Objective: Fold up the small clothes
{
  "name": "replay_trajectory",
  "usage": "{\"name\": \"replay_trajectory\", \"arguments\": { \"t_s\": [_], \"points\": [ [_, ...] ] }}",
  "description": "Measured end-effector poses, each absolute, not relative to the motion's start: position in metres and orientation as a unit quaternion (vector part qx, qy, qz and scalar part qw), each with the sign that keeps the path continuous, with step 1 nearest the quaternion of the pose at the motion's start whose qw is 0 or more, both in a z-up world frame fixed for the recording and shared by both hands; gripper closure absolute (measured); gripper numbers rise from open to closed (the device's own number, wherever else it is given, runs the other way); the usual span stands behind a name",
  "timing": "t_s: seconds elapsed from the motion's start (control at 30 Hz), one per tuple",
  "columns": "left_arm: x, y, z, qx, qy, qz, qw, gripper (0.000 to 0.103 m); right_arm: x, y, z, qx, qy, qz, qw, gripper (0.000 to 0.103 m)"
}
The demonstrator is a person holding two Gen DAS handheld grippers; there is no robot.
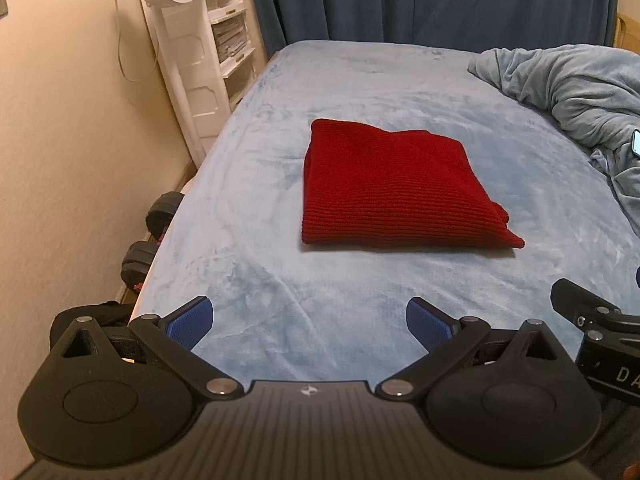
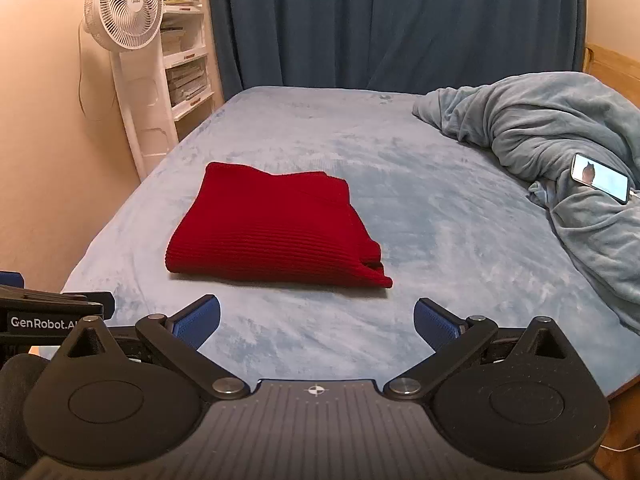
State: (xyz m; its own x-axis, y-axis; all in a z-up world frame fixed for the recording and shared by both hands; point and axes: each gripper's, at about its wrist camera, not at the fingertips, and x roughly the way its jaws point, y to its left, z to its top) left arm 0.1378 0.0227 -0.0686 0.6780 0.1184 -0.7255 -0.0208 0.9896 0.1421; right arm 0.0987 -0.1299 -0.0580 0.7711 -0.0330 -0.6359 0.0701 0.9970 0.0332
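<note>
red knit sweater (image 1: 394,188) sits folded flat in the middle of the light blue bed (image 1: 360,300), nothing touching it. left gripper (image 1: 310,322) and right gripper (image 2: 317,320) both hover near the bed's edge, jaws spread wide, nothing between them.

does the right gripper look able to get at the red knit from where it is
Probably yes: the right gripper is open and empty, and only bare bed sheet lies between it and the folded red knit.
</note>
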Motion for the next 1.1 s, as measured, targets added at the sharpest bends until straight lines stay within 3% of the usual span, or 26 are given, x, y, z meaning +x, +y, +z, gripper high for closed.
{"name": "replay_trajectory", "arguments": {
  "t_s": [1.1],
  "points": [
    [0.1396, 0.0204, -0.0663, 0.062, 0.400, 0.041, 0.914, 0.000, 0.1028, -0.1245, -0.0569, 0.007, 0.341, -0.014, 0.940, 0.001]
  ]
}}
